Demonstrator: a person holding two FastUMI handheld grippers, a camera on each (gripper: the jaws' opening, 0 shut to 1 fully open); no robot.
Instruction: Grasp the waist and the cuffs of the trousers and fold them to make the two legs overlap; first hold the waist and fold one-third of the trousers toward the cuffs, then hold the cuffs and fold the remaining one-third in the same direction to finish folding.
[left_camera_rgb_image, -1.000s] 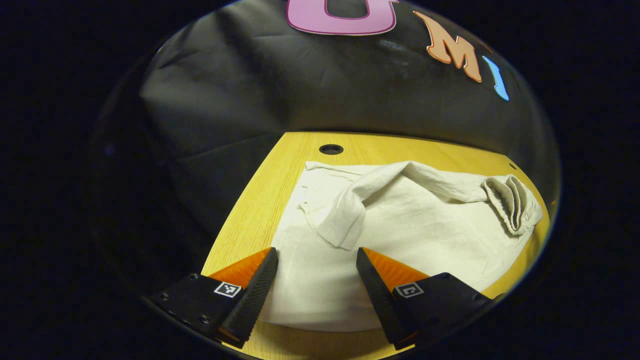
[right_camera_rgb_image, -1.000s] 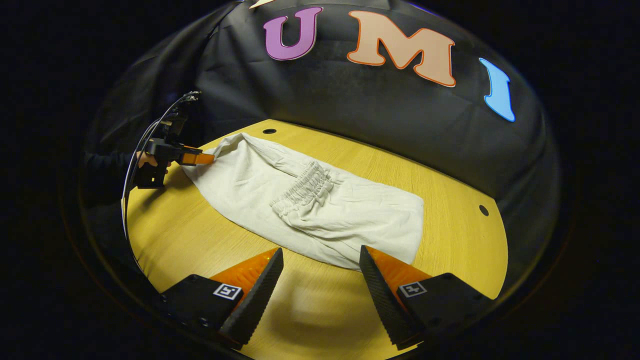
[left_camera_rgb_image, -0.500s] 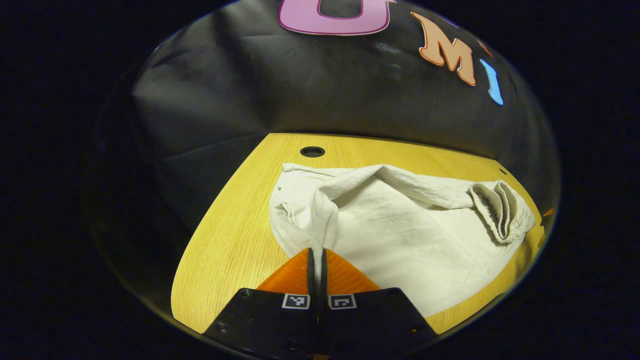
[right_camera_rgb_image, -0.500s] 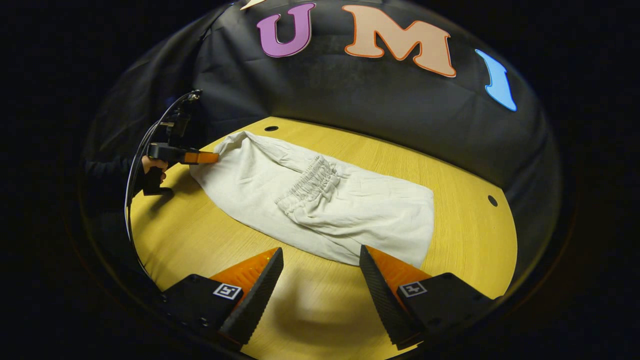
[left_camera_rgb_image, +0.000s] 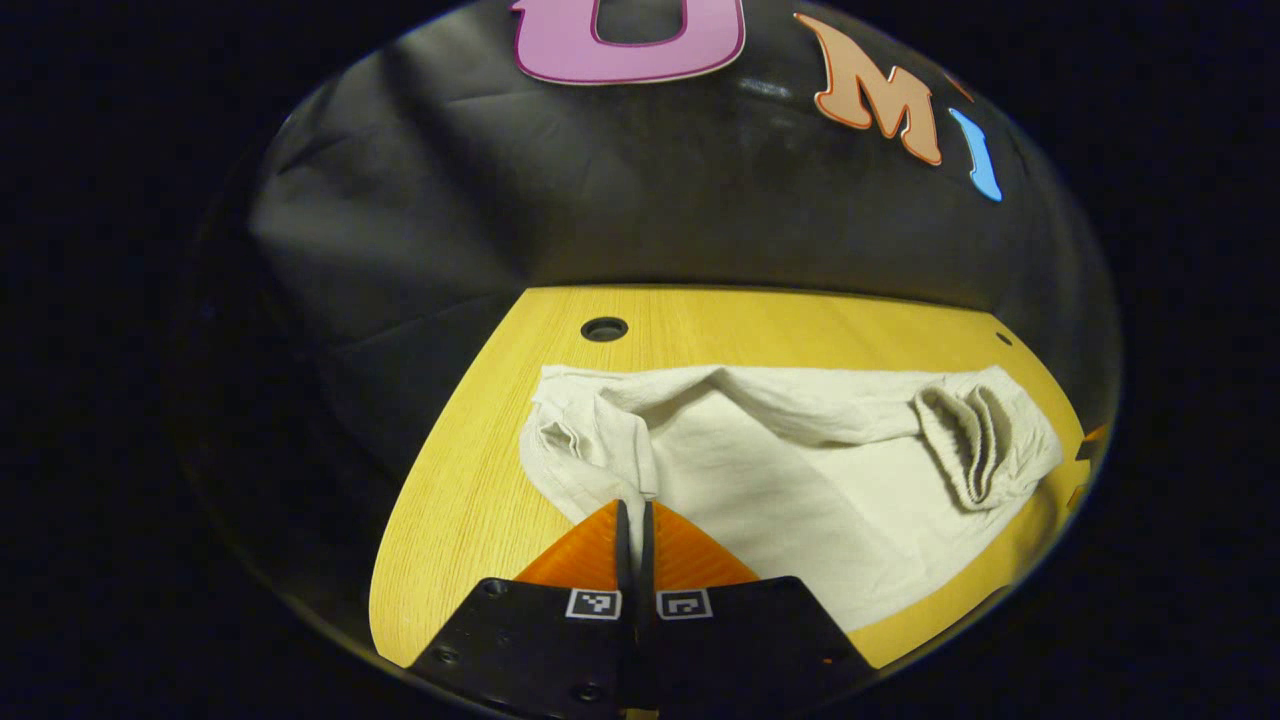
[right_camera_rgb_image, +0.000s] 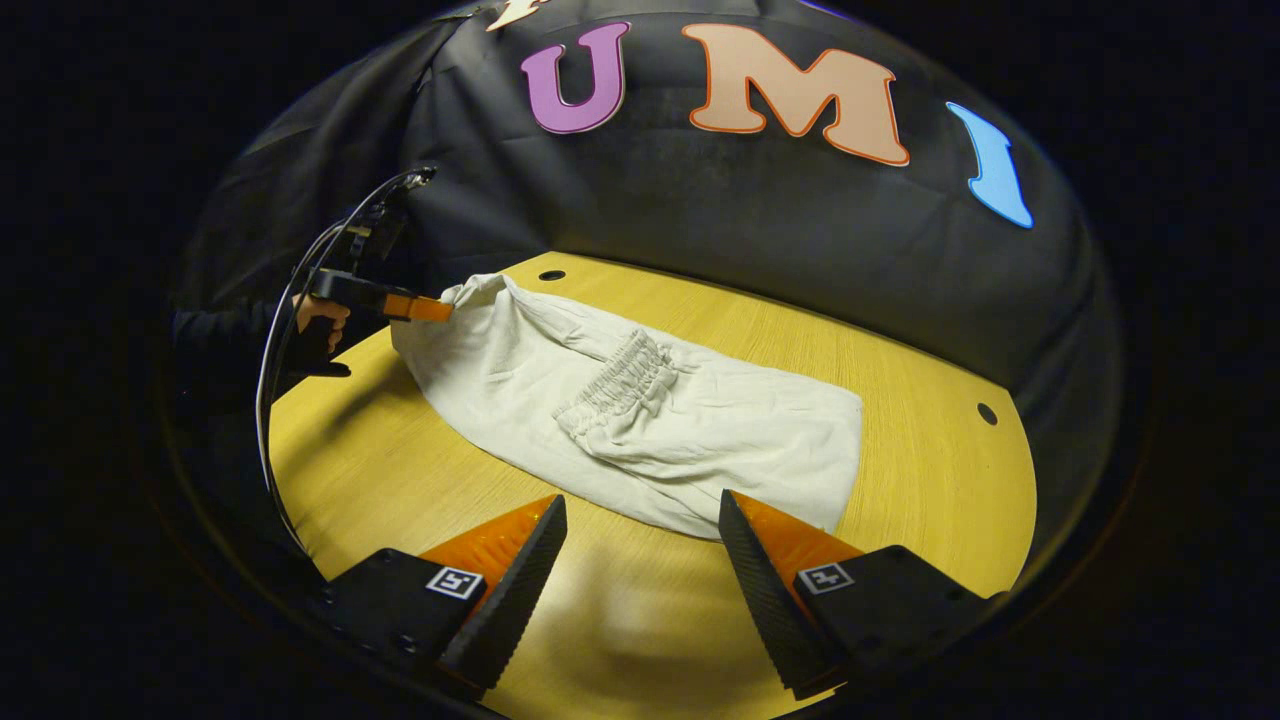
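Observation:
Cream trousers (right_camera_rgb_image: 640, 420) lie lengthwise on the yellow wooden table (right_camera_rgb_image: 400, 470), with the gathered elastic waist (right_camera_rgb_image: 615, 385) folded over onto the middle of the cloth. My left gripper (left_camera_rgb_image: 634, 510) is shut on the cuff end of the trousers (left_camera_rgb_image: 800, 460), which is lifted and bunched at its tips. In the right gripper view that left gripper (right_camera_rgb_image: 440, 310) shows at the far left, held by a hand (right_camera_rgb_image: 320, 315), pinching the raised cuffs. My right gripper (right_camera_rgb_image: 640, 520) hangs open over bare table, just short of the trousers' near folded edge.
The table has small round holes, one near the cuffs (left_camera_rgb_image: 604, 328) and one at the right (right_camera_rgb_image: 987, 413). A cable (right_camera_rgb_image: 300, 290) loops from the left gripper. The black cloth wall closes the back.
The left gripper closed on the cuff end a second ago and has since lifted it a little, drawing the cloth taut. The right gripper has barely moved and stays open.

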